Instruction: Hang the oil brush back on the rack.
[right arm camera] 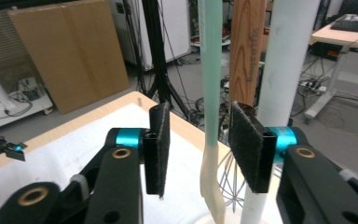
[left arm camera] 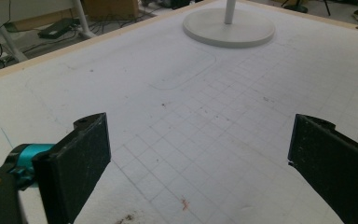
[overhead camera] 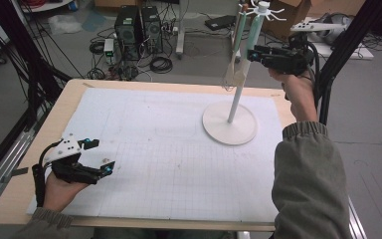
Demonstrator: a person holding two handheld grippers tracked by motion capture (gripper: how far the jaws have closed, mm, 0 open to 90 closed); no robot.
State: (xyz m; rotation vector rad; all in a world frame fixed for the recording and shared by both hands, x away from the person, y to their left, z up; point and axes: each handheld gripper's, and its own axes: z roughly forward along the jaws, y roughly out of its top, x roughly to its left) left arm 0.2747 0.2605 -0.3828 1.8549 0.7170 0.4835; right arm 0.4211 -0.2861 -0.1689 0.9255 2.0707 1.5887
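At the two o'clock corner of the white gridded mat, the right gripper is held high beside the white utensil stand, level with the tools that hang from its top hooks. The high view shows a mint-handled spatula dangling against the pole, its pale blade low, but not how the jaws sit around it. The right gripper view settles that: the spatula hangs between the two black pads, which stand apart and clear of the handle on both sides, nothing pinched. That view also shows a wooden-handled tool behind and the wires of a whisk low by the pole. At eight o'clock the left gripper rests near the table's edge; the left gripper view shows its jaws spread wide over bare mat, with the stand's round base far off at twelve o'clock.
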